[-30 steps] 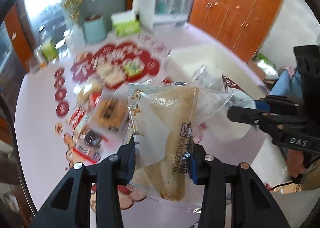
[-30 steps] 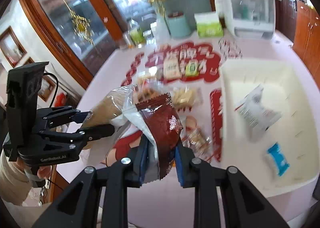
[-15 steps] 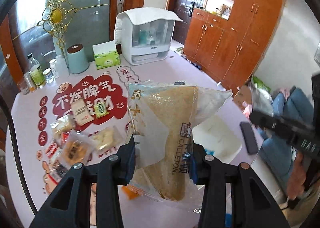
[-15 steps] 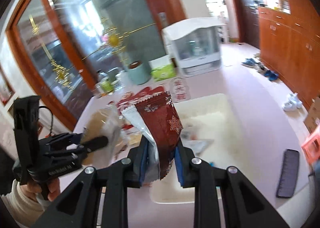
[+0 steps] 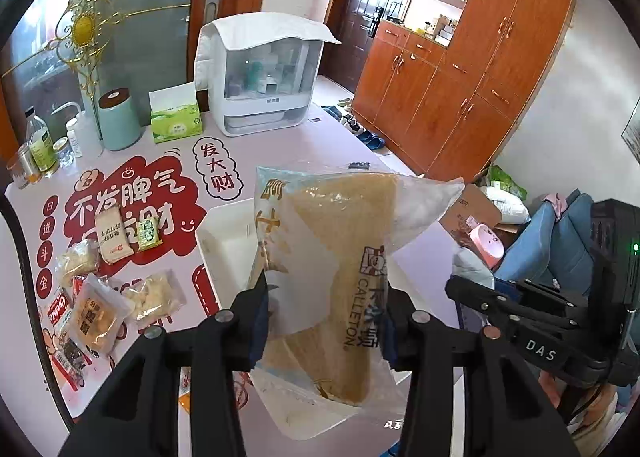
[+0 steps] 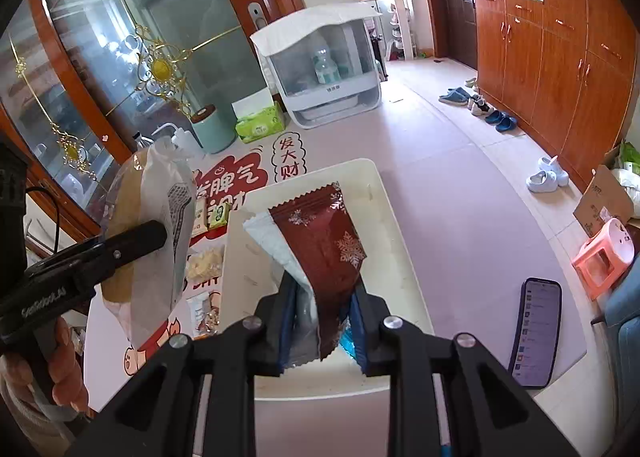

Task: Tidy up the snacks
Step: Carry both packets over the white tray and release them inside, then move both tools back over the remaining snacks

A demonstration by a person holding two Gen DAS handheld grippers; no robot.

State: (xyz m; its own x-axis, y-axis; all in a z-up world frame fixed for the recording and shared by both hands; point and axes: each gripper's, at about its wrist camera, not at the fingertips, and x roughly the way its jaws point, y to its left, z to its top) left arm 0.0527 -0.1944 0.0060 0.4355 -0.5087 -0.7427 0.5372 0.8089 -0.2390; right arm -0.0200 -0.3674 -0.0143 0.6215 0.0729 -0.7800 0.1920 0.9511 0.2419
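My left gripper (image 5: pixel 324 317) holds a clear bag of brown bread (image 5: pixel 332 257) upright above the near part of the white bin (image 5: pixel 224 225). Its jaws are opening, and the pads still touch the bag's sides. The right wrist view shows that bread bag (image 6: pixel 136 225) at the left, beside a left finger (image 6: pixel 132 241). My right gripper (image 6: pixel 322 309) is shut on a dark red snowflake packet (image 6: pixel 324 241) with a white packet behind it, over the bin (image 6: pixel 384 193). A small blue packet lies in the bin below.
Several loose snack packets (image 5: pixel 96 309) lie on the red-printed table left of the bin. A tissue box (image 5: pixel 176 121), mint canister (image 5: pixel 118 117), bottles (image 5: pixel 40 145) and white cabinet (image 5: pixel 264 81) line the far edge. A phone (image 6: pixel 536 333) lies right of the bin.
Both grippers have carried their packets away from the snack pile and now hang over the white bin. The views have tipped up, showing more of the room.
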